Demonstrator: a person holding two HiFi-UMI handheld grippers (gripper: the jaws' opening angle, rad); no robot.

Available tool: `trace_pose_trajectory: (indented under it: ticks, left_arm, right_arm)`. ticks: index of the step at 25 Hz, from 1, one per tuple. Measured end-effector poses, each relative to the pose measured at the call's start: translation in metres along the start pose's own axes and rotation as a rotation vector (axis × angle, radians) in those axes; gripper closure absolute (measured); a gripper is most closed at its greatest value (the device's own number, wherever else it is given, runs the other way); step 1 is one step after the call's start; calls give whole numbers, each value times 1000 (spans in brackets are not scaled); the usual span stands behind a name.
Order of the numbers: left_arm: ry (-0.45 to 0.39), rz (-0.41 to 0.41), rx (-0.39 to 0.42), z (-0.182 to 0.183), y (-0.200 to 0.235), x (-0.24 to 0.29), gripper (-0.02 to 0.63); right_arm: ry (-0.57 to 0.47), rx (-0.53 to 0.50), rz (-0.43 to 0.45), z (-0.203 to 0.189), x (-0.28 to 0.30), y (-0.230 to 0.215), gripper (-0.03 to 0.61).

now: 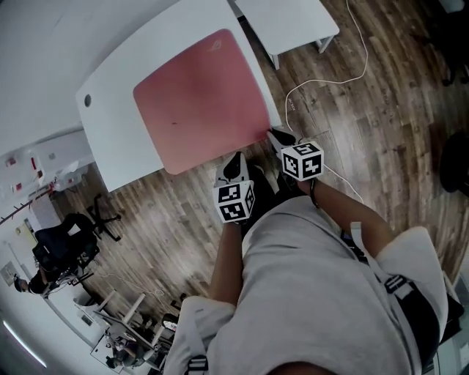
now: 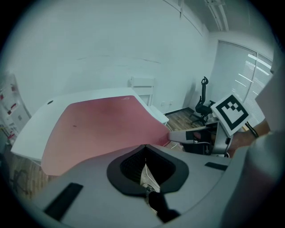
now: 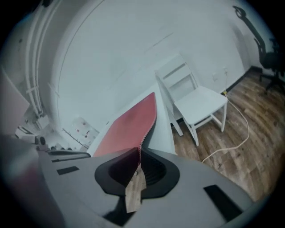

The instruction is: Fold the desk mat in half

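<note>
Desk mat (image 1: 198, 95): flat and unfolded on the white table (image 1: 110, 146), long axis along the near edge, across your front. Right gripper (image 1: 275, 135) is clenched on its near right corner. Left gripper (image 1: 237, 157) looks pinched onto the near edge. Fold not begun; you must carry the near edge to the far one.

In the left gripper view, we lose the desk mat's (image 2: 98, 129) near edge behind the left gripper (image 2: 144, 147). A dark speck (image 1: 174, 123) on the mat is too small for us to identify. The head view's top edge crops the white chair (image 1: 293, 22), and the right gripper view's left side is blurred.
</note>
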State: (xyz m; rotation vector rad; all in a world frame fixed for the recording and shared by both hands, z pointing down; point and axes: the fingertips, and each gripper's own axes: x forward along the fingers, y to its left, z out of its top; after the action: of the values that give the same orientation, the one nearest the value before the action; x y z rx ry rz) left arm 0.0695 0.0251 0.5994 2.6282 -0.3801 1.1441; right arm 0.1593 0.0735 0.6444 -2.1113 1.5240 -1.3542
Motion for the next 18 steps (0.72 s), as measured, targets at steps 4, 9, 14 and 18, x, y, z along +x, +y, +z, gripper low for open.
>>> trace_pose_trajectory:
  ticks: [4, 9, 14, 18]
  left_arm:
    - [-34, -1, -20, -2, 15, -2, 601]
    - [-69, 16, -49, -4, 43, -1, 601]
    - [-101, 75, -126, -18, 63, -10, 601]
    - [-123, 148, -215, -29, 68, -11, 601]
  right_arm:
    - [46, -333, -83, 6, 0, 19, 526]
    - [88, -682, -113, 13, 15, 49, 528]
    - [168, -865, -69, 0, 29, 60, 528]
    - [286, -1015, 19, -11, 46, 60, 528]
